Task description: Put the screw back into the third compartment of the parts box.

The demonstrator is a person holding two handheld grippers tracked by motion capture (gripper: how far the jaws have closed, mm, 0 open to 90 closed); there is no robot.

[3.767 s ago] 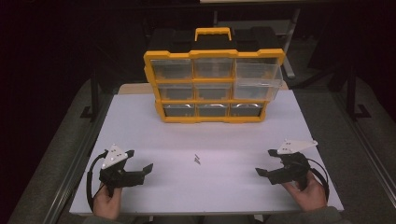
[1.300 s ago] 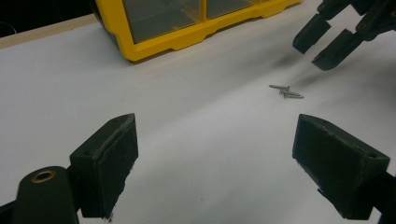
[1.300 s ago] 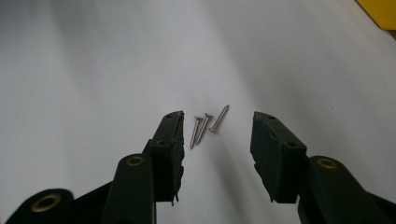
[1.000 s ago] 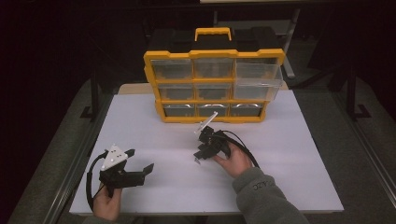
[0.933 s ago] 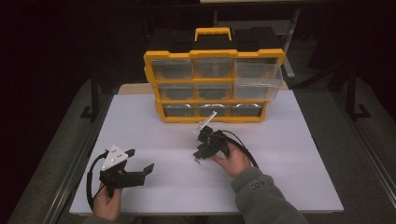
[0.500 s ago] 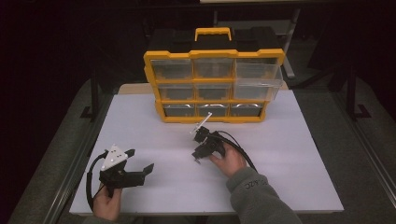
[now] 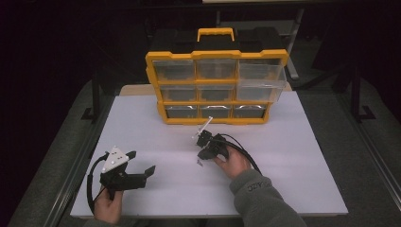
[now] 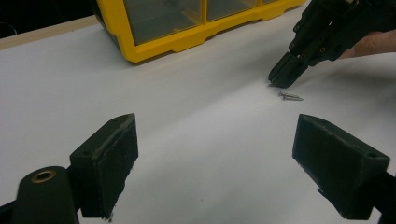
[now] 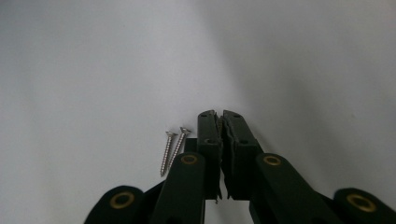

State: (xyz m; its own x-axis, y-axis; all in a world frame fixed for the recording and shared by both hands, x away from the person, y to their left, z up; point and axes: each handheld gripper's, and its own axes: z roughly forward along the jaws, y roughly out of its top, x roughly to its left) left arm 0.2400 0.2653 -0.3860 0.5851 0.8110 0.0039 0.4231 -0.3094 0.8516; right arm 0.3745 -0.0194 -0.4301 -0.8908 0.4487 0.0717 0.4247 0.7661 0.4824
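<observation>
Two small silver screws [image 9: 173, 149] lie side by side on the white table top [image 7: 156, 127], also seen as screws [image 7: 199, 163] in the high view and screws [image 8: 290, 96] in the left gripper view. My right gripper [image 9: 220, 116] points down at the table just beside them. Its jaws have just been closing and now stand pressed together, with nothing visible between the pads. The screws lie just outside its left jaw. It shows as right gripper [image 7: 202, 156] mid-table and right gripper [image 8: 281, 80]. My left gripper [image 7: 141, 161] rests at the front left, jaws wide apart and empty, as left gripper [image 8: 215, 172].
A yellow and black organizer [image 7: 215, 87] with several clear drawers stands upright at the back of the table; its lower left corner shows as organizer [image 8: 159, 42]. Dark floor and metal frame rails surround the table.
My right gripper came from the front right of the table to the middle beside the screws. Over the last second it has barely shifted. The left gripper has stayed put.
</observation>
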